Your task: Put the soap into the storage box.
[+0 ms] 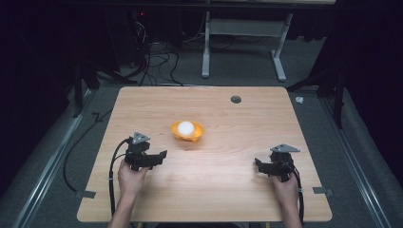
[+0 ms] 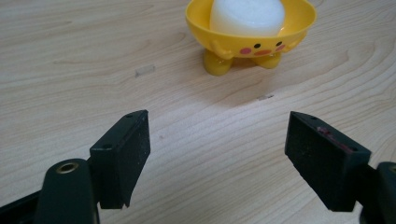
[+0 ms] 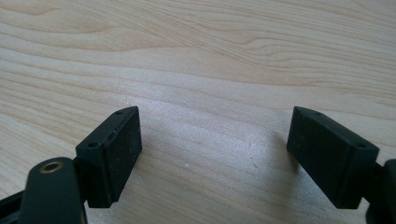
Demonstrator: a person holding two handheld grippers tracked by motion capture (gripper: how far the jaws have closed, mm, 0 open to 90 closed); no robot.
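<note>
Your left gripper point(image 1: 160, 156) sits low over the table point(image 1: 228, 190) with its jaws wide apart and nothing between them, aimed at the yellow duck-faced bowl point(image 2: 252, 44). That bowl stands upright near the table's middle, just ahead of those jaws, with a white ball point(image 2: 246, 16) resting inside it. Your right gripper point(image 1: 259, 165) is well apart from the bowl, its jaws spread over bare wood.

A yellow bowl point(image 1: 187, 131) holding a white ball point(image 1: 186, 127) is supported near the centre of the wooden desk point(image 1: 228, 190).
</note>
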